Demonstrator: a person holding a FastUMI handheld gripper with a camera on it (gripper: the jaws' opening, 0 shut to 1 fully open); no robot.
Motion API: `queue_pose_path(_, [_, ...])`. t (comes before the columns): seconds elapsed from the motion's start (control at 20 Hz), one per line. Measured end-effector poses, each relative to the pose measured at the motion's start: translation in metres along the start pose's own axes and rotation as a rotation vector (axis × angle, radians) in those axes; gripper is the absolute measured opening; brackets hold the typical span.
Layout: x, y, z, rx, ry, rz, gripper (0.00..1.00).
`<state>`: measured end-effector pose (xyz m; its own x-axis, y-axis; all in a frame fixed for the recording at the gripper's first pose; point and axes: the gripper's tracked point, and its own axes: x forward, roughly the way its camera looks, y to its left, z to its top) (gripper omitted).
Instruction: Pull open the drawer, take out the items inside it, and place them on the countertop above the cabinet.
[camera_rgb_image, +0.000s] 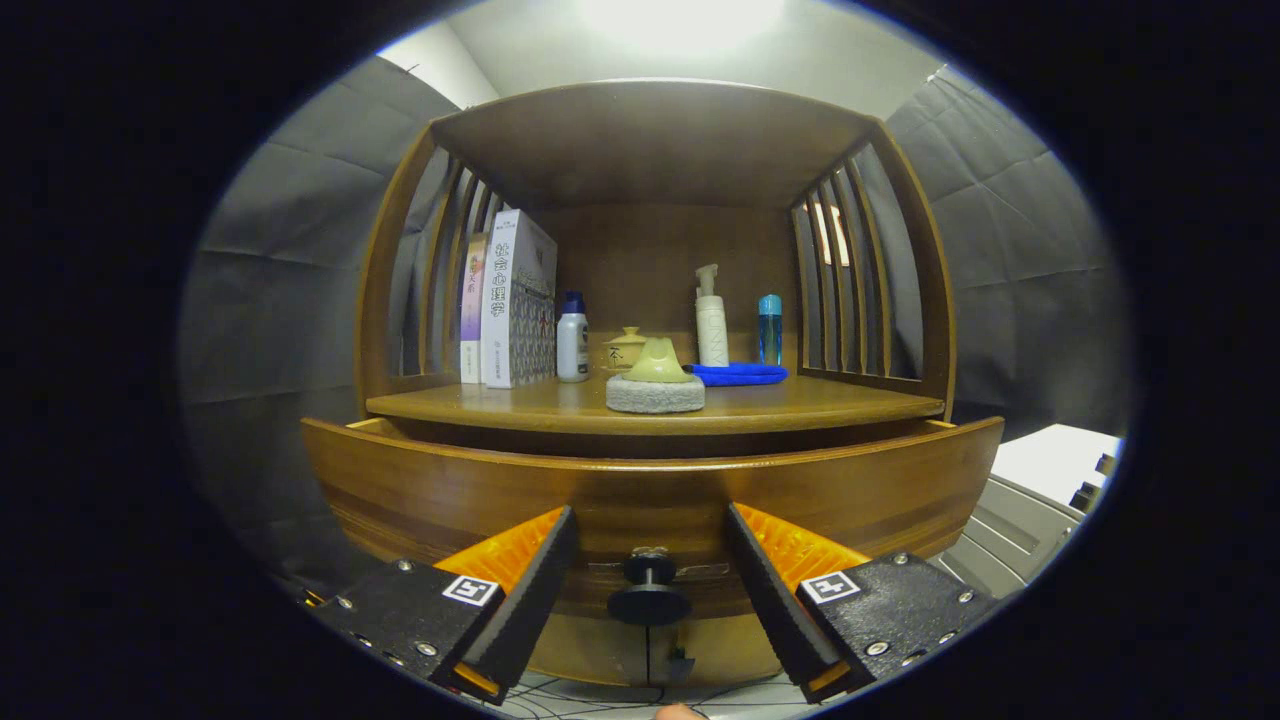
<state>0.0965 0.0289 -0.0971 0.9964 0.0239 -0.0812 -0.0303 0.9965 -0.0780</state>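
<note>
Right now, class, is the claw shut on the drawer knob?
No: the claw is open, its fingers apart on either side of the drawer knob.

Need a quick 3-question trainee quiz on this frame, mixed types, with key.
1. True or false: the gripper is shut on the drawer knob.
2. Which lies beside the pump bottle on the countertop? A) blue cloth B) red mug C) banana
3. Fill in: the drawer stands ____ of the cabinet.

Key: 1 false, the jaws are open with the knob between them, untouched; 2 A; 3 pulled out.
</note>
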Motion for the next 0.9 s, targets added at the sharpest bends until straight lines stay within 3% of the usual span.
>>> queue_pose_path(0.9, [0.055, 0.003, 0.005, 0.012, -0.004, -0.017, 0.94])
